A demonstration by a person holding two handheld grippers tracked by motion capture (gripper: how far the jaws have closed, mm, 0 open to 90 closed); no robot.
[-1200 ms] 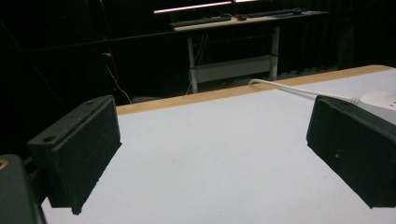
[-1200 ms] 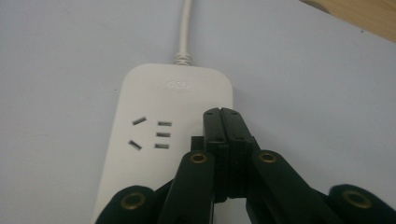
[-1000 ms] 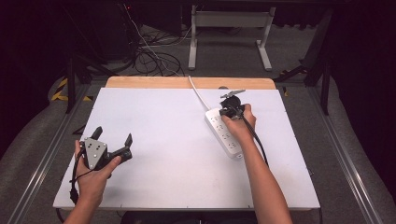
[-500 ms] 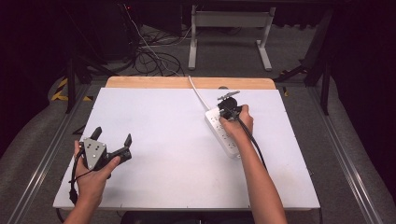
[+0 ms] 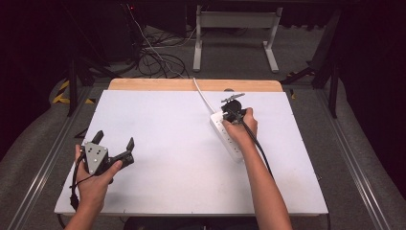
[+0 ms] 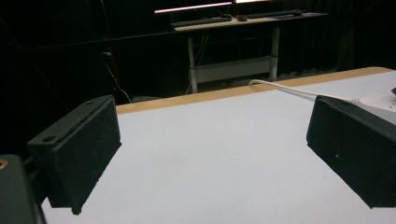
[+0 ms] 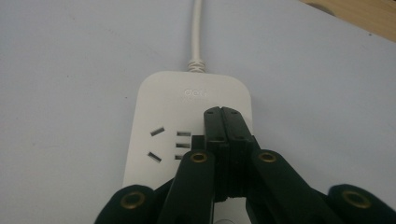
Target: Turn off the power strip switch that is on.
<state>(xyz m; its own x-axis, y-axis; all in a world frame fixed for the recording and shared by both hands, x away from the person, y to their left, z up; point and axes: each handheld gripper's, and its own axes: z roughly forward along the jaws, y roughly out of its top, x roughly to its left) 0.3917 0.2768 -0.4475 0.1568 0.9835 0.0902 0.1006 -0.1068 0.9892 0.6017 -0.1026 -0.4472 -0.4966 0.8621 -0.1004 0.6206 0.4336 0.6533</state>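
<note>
The white power strip [image 5: 227, 134] lies on the tabletop [image 5: 167, 143], right of centre toward the far edge, its cord [image 5: 203, 98] running off the far side. The right gripper [image 7: 223, 112] hovers over the strip's far end, jaws pressed together holding nothing. The left gripper [image 5: 114, 141] sits near the near-left corner, jaws wide apart and empty.

**Matt black against smooth white**

The power strip [image 7: 191, 126] looks like smooth white plastic with a faint sheen, its cord [image 7: 198, 28] the same. The table [image 5: 182, 158] top is matt white, edged in bare wood. The right gripper [image 7: 223, 116] is matt black with brass-coloured rivets; the left gripper [image 6: 210, 154] has finely grained black pads.
</note>
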